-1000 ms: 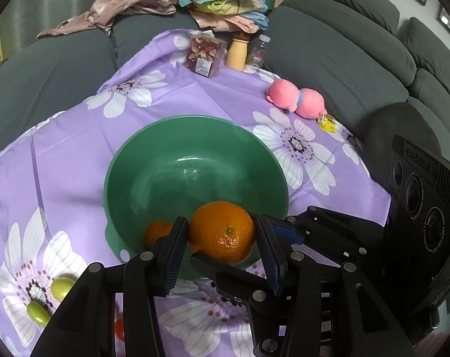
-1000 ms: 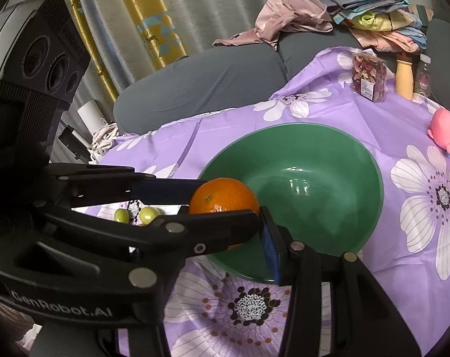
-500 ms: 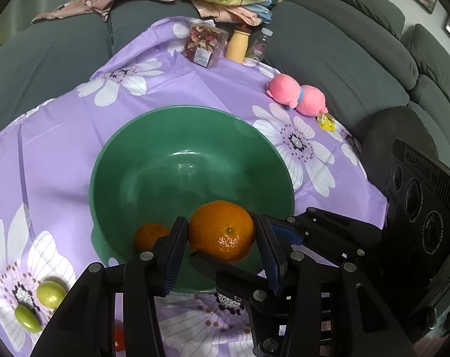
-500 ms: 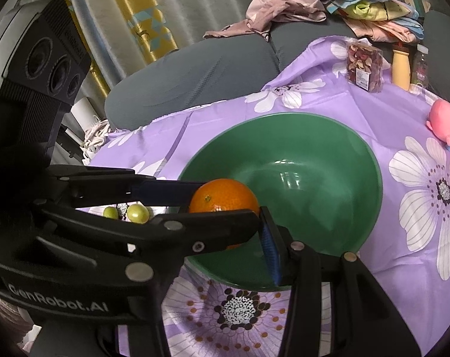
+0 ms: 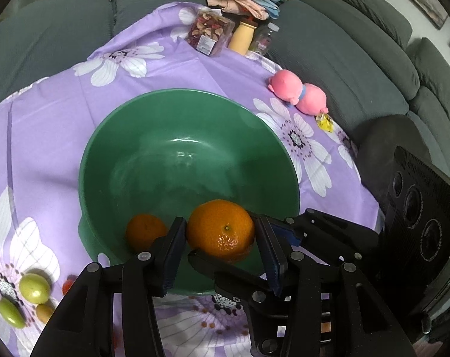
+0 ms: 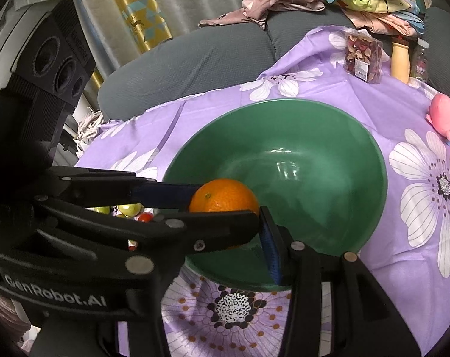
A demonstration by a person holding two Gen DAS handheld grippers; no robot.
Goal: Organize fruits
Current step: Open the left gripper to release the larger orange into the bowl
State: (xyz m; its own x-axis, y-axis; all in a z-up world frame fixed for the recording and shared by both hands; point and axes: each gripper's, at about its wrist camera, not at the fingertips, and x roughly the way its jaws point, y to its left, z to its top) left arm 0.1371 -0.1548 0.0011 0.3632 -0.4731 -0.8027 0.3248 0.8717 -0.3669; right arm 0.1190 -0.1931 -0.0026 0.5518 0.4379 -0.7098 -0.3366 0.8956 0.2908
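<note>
lower now: left gripper | clamps orange | inside bowl rim

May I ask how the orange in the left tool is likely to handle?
Being round, the orange would probably roll down inside the sloping bowl if released. Its dimpled peel likely keeps it from slipping in the left tool. It seems firm, showing no dent.
</note>
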